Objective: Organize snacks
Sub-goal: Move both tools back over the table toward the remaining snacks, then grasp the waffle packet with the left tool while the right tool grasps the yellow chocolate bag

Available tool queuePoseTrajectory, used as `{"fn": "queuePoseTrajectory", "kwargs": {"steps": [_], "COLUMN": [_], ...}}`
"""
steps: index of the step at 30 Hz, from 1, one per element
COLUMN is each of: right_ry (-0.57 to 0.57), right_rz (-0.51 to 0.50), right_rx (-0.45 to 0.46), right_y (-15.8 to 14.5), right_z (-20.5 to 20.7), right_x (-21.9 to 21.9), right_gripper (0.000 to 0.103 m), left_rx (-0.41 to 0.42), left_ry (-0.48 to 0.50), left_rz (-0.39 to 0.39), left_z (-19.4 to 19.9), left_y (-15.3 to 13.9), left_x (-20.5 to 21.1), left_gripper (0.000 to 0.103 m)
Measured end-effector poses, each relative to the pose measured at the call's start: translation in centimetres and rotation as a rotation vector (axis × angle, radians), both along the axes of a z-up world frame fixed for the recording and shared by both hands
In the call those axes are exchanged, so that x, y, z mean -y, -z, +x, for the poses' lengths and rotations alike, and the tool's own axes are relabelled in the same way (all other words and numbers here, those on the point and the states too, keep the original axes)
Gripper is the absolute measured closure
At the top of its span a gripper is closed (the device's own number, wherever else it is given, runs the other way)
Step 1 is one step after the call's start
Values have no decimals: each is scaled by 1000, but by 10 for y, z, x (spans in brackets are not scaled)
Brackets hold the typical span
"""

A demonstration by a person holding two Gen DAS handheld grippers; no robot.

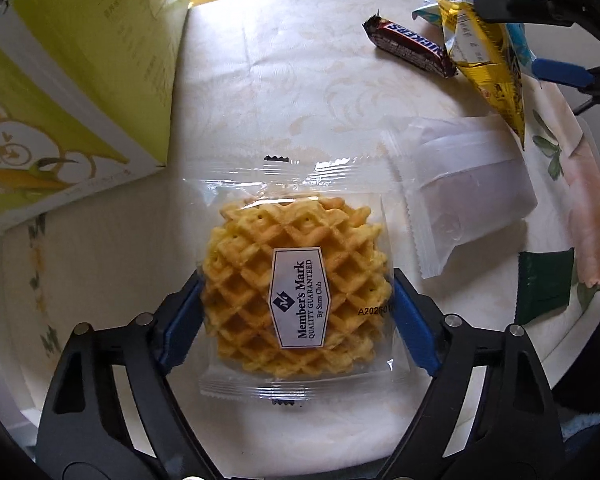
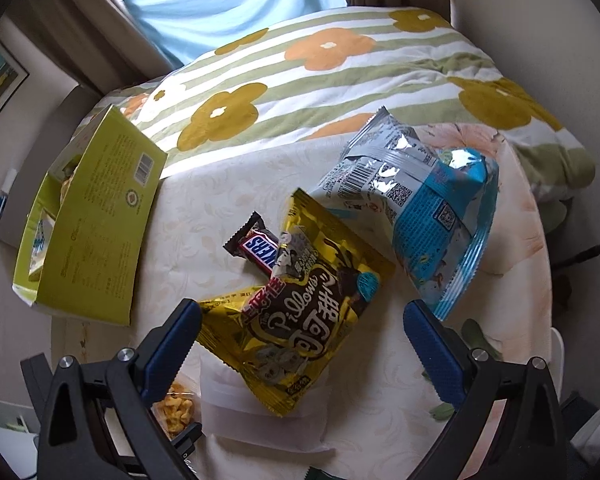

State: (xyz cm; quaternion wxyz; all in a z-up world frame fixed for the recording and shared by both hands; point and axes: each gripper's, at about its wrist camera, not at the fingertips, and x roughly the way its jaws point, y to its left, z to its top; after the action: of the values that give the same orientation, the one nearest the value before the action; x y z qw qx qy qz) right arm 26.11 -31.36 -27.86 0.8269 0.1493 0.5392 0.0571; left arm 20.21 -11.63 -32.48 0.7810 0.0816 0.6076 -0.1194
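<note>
In the left wrist view my left gripper (image 1: pixel 296 312) has its blue pads against both sides of a clear-wrapped Member's Mark waffle pack (image 1: pixel 296 292) on the white tablecloth. My right gripper (image 2: pixel 300 332) is open, its jaws wide apart on either side of a gold Pillows snack bag (image 2: pixel 300 312); the left pad touches the bag's edge, the right pad is apart. In the left wrist view that gold bag (image 1: pixel 484 64) stands tilted between the right gripper's fingers (image 1: pixel 500 4). A Snickers bar (image 2: pixel 260 252) lies behind it. A blue-and-silver bag (image 2: pixel 420 208) lies to the right.
An open green-yellow carton (image 2: pixel 96 232) lies on its side at the table's left, also in the left wrist view (image 1: pixel 72 92). A frosted white packet (image 1: pixel 468 184) and a dark green packet (image 1: pixel 544 284) lie right of the waffle. A flowered blanket (image 2: pixel 320 72) lies behind the table.
</note>
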Motion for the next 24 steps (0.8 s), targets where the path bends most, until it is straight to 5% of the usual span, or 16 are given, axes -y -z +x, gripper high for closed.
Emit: {"fn": "queuePoseTrajectory", "kwargs": {"steps": [13,24], "right_ry": [107,373], "right_rz": [187,456], "right_rx": [-62,-155], "right_y": [17,42], "right_z": [13,-4], "right_x": [10,38], "right_gripper": [2,2], "left_rx": [-20,-15], "left_ry": [-18,-10], "left_rz": [-12,-13], "left_z": [7,19], "left_y": [-9,-18], "left_x": [-11,0], "left_gripper": [29,29]}}
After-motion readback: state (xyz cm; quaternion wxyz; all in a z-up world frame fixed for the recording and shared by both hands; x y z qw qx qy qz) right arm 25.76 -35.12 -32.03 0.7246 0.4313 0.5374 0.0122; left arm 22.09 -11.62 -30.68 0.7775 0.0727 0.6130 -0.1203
